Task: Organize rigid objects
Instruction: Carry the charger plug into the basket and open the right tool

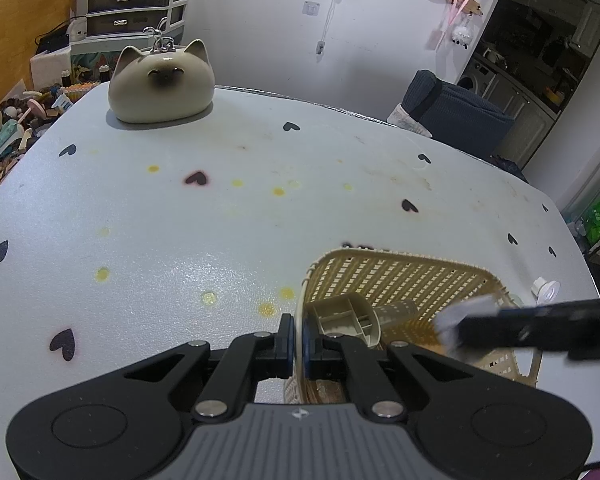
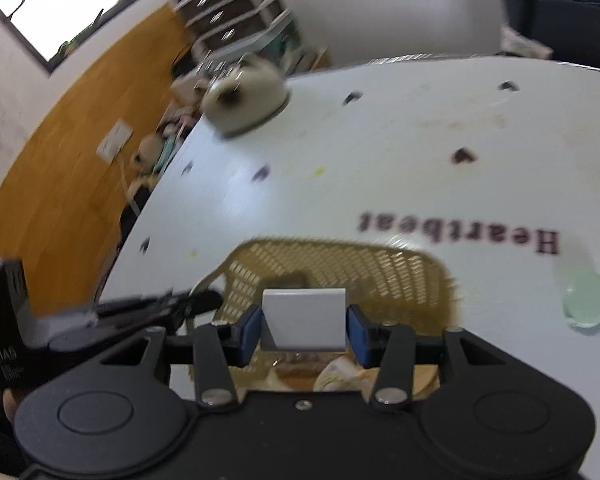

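A tan woven plastic basket (image 1: 404, 276) sits on the white table (image 1: 220, 220) at the near right. My left gripper (image 1: 298, 336) is shut on the basket's left rim. Inside the basket lie a beige plastic piece (image 1: 346, 318) and a clear small container (image 1: 398, 310). My right gripper (image 2: 304, 330) is shut on a white rectangular block (image 2: 304, 320) and holds it over the basket (image 2: 340, 268). In the left wrist view the right gripper (image 1: 452, 326) comes in blurred from the right, over the basket.
A ceramic cat-shaped jar (image 1: 162, 82) stands at the table's far left corner. A clear round suction cup (image 2: 586, 298) lies right of the basket. A dark chair (image 1: 452, 110) stands behind the table. Clutter lies on the floor at left (image 1: 12, 128).
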A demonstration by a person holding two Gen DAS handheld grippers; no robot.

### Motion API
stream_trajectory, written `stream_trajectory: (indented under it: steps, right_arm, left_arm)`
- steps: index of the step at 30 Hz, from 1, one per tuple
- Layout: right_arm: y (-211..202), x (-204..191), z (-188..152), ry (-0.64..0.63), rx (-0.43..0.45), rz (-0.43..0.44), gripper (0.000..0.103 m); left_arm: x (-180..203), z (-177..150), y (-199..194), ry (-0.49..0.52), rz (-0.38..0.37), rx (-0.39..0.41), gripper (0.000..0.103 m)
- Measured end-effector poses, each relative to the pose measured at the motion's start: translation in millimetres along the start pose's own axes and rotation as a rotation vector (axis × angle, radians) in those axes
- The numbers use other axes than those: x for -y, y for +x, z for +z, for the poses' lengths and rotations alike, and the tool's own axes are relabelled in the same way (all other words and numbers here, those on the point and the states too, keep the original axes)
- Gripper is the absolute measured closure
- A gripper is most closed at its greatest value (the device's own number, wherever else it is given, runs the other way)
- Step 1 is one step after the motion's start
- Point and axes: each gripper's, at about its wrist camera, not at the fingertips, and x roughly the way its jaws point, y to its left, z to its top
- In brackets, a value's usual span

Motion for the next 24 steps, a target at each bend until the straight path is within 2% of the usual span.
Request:
stream_trajectory:
  steps: [4, 9, 17, 24]
  right_arm:
    - [23, -9, -3, -0.013, -0.106, 0.012, 0.056]
    - [46, -4, -9, 0.055, -0.218, 0.023, 0.056]
    - [67, 7, -11, 0.195, -0.275, 0.054, 0.056]
    - [76, 5, -19, 0.226, -0.305, 0.085, 0.053]
  left_arm:
    - [0, 0, 0, -0.001, -0.002, 0.001, 0.099]
    - [-2, 0, -1, -0.007, -0.007, 0.003, 0.099]
    - [-1, 1, -1, -0.006, -0.006, 0.002, 0.099]
    - [-1, 1, 0, -0.004, -0.004, 0.001, 0.099]
